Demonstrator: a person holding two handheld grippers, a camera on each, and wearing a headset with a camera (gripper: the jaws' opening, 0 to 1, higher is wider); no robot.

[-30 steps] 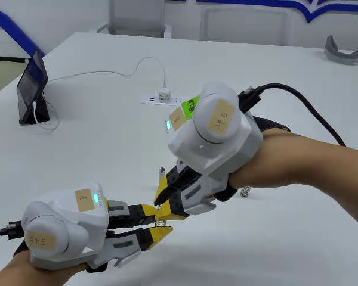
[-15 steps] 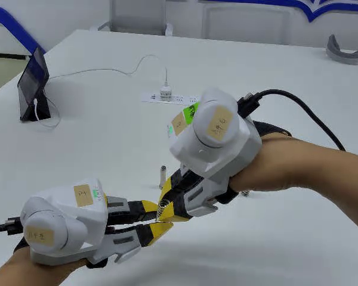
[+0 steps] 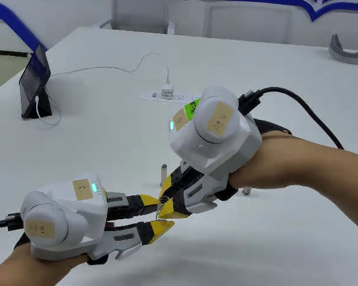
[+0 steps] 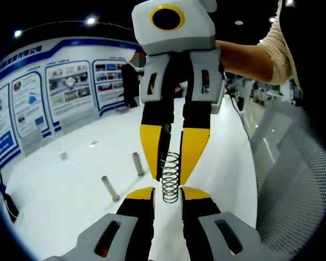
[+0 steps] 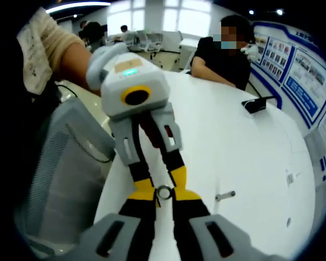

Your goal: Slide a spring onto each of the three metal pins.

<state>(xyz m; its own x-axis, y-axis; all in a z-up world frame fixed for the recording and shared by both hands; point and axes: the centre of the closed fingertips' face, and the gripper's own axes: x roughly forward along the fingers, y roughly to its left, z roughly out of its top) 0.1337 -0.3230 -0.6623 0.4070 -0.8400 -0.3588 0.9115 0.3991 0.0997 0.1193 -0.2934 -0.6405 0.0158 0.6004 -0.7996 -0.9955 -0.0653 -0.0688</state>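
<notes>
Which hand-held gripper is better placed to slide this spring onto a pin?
Right, probably. The right hand-held gripper grips the spring lengthwise between its jaws, and a metal pin stands upright just beside its tips. The left hand-held gripper looks open.

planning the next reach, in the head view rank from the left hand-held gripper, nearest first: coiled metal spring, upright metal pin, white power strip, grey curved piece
1. Coiled metal spring, at the tips of the left hand-held gripper
2. Upright metal pin, just beyond
3. White power strip, mid-table
4. Grey curved piece, far right edge
</notes>
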